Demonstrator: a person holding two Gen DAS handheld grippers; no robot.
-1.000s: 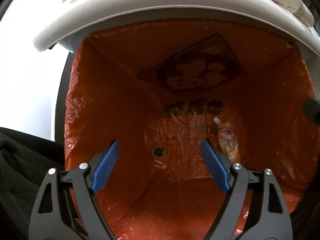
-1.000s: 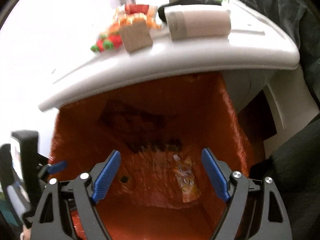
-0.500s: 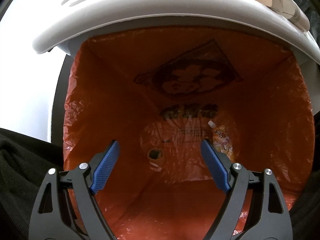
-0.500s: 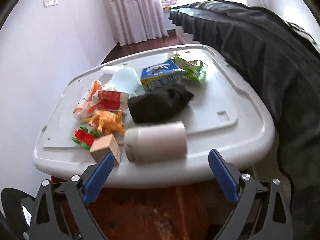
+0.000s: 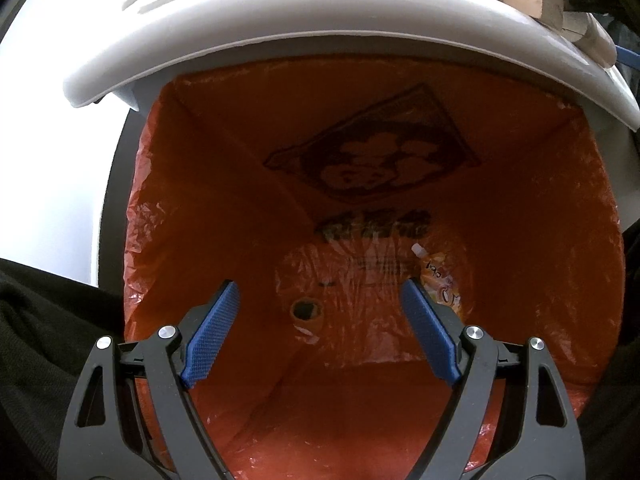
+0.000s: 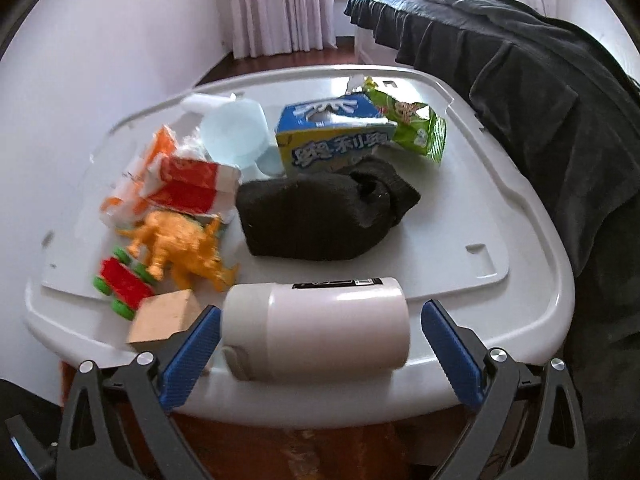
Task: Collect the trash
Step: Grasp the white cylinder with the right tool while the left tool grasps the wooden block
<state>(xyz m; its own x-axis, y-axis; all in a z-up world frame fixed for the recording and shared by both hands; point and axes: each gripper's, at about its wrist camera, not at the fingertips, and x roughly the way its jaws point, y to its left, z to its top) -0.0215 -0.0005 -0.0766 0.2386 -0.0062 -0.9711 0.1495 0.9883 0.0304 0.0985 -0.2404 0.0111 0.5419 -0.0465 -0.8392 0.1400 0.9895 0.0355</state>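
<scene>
The left tool hangs over the mouth of a bin lined with an orange bag, its blue pads wide apart with nothing between them. At the bottom of the bag, right of centre in the frame, lies a yellow drink pouch with a white spout.

The right tool also stands wide and grips nothing; it looks over a white lid used as a worktop. Low in the frame, a white cylindrical bottle lies on its side at the near edge, between the two pads in the picture but not touched by them. To its left sit a wooden block, a red toy car with green wheels and an orange toy dinosaur. Behind are a black sock, a red and white wrapper, a blue box, a green snack bag and a pale blue cup.
</scene>
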